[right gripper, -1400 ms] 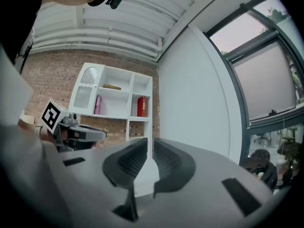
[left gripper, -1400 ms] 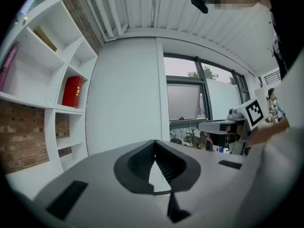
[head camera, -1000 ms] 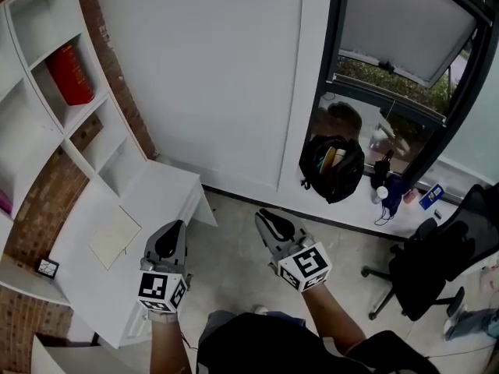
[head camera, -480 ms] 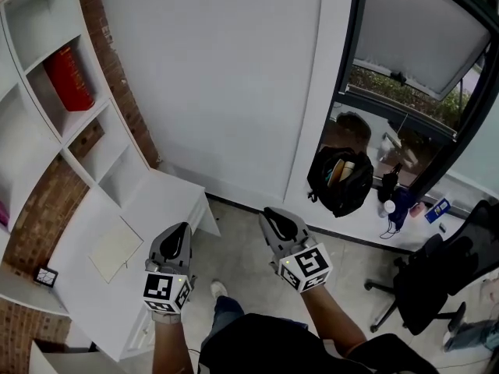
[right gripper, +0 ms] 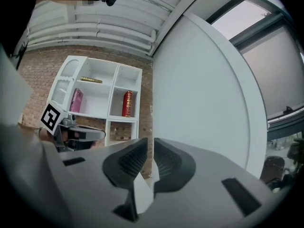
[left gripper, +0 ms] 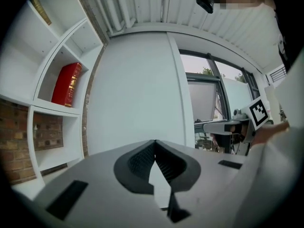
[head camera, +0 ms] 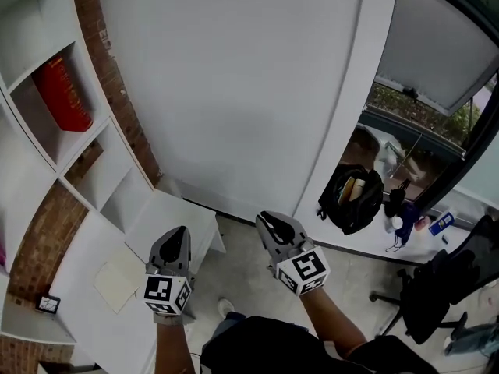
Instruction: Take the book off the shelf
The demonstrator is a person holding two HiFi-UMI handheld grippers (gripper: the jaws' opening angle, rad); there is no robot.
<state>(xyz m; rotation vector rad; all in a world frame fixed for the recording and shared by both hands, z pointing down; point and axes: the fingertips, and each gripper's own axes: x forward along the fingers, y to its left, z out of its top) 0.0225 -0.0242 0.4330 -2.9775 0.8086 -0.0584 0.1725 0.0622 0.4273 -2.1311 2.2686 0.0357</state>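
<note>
A red book (head camera: 62,93) stands upright in a compartment of the white shelf (head camera: 87,144) at the upper left, far above and to the left of both grippers. It also shows in the left gripper view as the red book (left gripper: 66,84) and, smaller, in the right gripper view as the red book (right gripper: 127,103). My left gripper (head camera: 176,235) is held level below the shelf, shut and empty, its tips meeting. My right gripper (head camera: 270,221) is beside it, pointing at the white wall, with its jaws together but for a thin slit and nothing between them.
A white desk (head camera: 165,215) with a pale notebook (head camera: 117,275) and a small clock (head camera: 48,304) runs under the shelf. A pink book (right gripper: 76,100) stands in another compartment. A black backpack (head camera: 355,197) and an office chair (head camera: 444,287) are at the right by the window.
Both grippers have travelled forward together with the person, toward the white wall and the shelf. The shelf and red book now look larger and nearer. Both jaws stay as they were.
</note>
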